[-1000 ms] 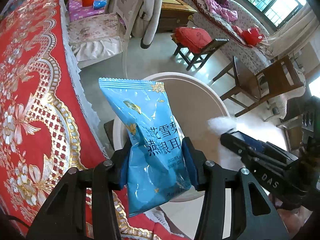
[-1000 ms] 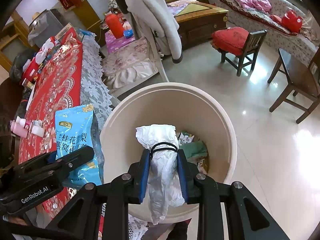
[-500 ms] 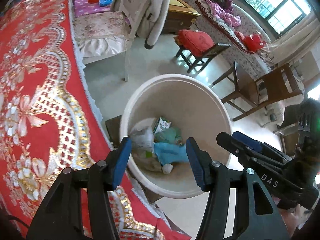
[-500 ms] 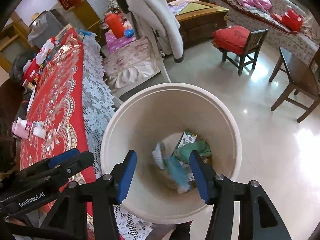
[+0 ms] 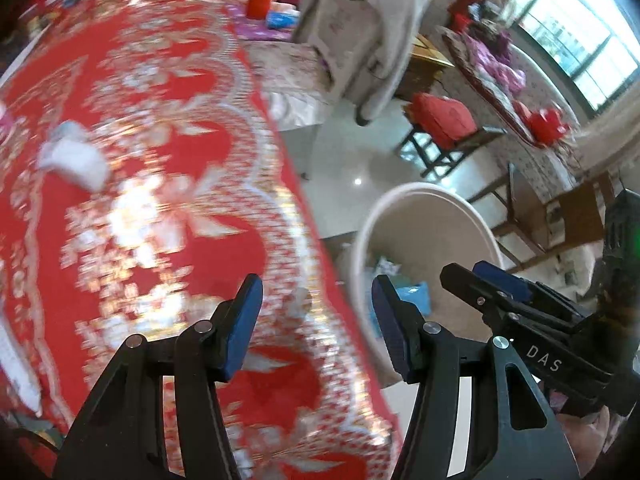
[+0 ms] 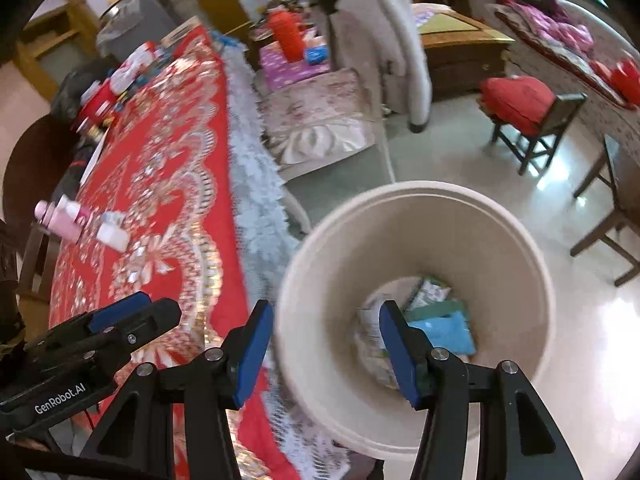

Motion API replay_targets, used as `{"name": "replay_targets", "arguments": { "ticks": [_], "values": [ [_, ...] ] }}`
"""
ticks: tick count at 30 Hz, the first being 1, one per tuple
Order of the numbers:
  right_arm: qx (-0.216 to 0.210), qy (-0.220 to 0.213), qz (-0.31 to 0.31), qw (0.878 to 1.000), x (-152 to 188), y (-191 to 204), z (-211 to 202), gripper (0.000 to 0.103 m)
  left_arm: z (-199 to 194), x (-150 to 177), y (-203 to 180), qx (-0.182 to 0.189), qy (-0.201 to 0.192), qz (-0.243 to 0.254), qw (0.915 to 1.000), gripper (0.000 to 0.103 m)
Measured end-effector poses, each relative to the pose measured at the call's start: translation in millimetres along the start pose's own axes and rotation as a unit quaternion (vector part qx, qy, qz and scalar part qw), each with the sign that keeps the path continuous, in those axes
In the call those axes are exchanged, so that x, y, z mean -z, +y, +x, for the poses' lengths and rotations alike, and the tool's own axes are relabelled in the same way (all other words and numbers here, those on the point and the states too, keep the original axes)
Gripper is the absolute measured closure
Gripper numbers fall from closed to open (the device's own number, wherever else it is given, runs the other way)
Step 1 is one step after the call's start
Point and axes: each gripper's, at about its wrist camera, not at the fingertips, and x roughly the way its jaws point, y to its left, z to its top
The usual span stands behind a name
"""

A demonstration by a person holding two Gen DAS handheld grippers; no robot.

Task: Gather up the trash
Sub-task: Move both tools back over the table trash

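A cream trash bin [image 6: 536, 272] stands on the floor beside the table; it also shows in the left wrist view [image 5: 424, 216]. Inside lie the blue snack bag [image 6: 444, 330] and other wrappers. My left gripper [image 5: 316, 328] is open and empty above the edge of the red tablecloth [image 5: 152, 184]. My right gripper [image 6: 324, 348] is open and empty over the bin's near rim. A white crumpled piece [image 5: 76, 160] lies on the cloth, blurred. Small pink and white bottles [image 6: 76, 220] lie on the table.
The red and gold cloth [image 6: 152, 184] has a white lace border [image 6: 256, 200]. A cushioned chair with a coat [image 6: 340, 112] stands behind the bin. A red-cushioned chair [image 6: 520, 108] and a wooden table [image 6: 616, 208] stand on the tiled floor. Clutter sits at the table's far end.
Both grippers opened and dropped their loads, the blue snack bag and the white wad, into the bin. Both have since swung left toward the table; the views are blurred.
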Motion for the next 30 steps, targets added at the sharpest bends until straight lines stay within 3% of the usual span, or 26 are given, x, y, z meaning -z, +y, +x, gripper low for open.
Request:
{"name": "replay_targets", "arguments": {
  "ticks": [9,17,30],
  "values": [
    [-0.045,0.027,-0.079,0.996,-7.3,83.6,30.4,0.049,-37.6,16.5,89.8,-0.05,-0.019,-0.089,0.9945,0.048],
    [-0.084,0.052,-0.157,0.983,-3.2,164.8,56.3,0.047,-75.7,46.2,172.5,-0.099,-0.036,-0.172,0.9794,0.048],
    [-0.119,0.078,-0.239,0.961,9.9,261.0,83.8,0.043,-110.2,82.5,249.1,-0.136,-0.052,-0.251,0.9569,0.048]
  ]
}}
